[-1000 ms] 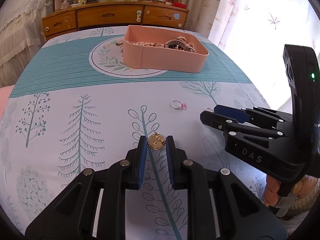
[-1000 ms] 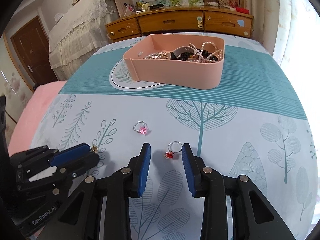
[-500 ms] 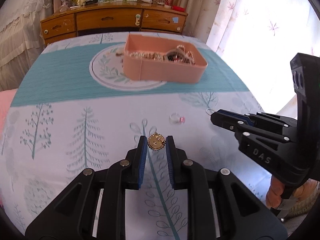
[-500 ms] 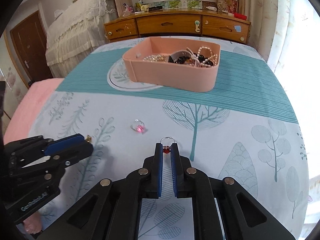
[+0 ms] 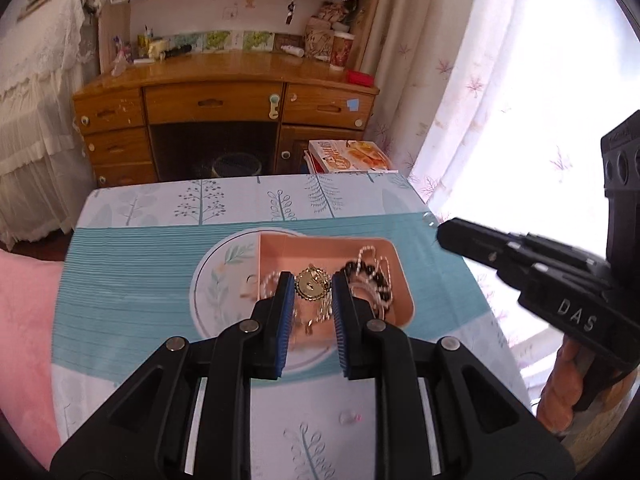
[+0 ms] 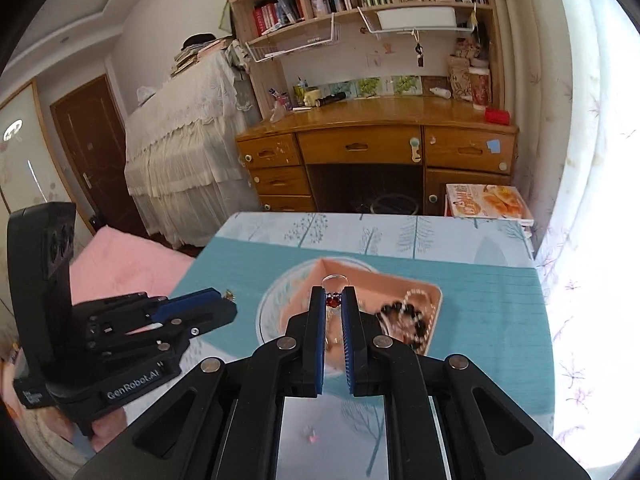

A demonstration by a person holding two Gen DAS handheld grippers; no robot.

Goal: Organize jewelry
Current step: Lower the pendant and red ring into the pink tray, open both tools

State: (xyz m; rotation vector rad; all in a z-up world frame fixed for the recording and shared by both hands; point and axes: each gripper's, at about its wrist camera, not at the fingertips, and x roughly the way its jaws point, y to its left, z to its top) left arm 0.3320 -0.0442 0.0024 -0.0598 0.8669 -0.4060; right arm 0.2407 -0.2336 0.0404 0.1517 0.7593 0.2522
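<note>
My left gripper [image 5: 313, 285] is shut on a round gold brooch [image 5: 312, 287] and holds it above the pink jewelry box [image 5: 280, 249], which holds pearl and dark bead strands. My right gripper [image 6: 332, 300] is shut on a silver ring with a red stone [image 6: 333, 300] and hangs over the same box [image 6: 344, 269]. The right gripper also shows in the left wrist view [image 5: 440, 236], and the left gripper shows in the right wrist view [image 6: 226, 298]. A ring with a pink stone [image 5: 350, 418] lies on the tablecloth below; it also shows in the right wrist view [image 6: 312, 436].
The box stands on a tree-patterned cloth with a teal band [image 5: 132, 264] over a table. Beyond the far edge are a wooden desk [image 5: 224, 100], a stack of books [image 5: 348, 156] and a curtained window on the right. A pink blanket [image 5: 24, 320] lies to the left.
Both grippers have risen from the cloth and moved forward over the pink box, carrying the brooch and the red-stone ring. The pink-stone ring stays on the cloth behind.
</note>
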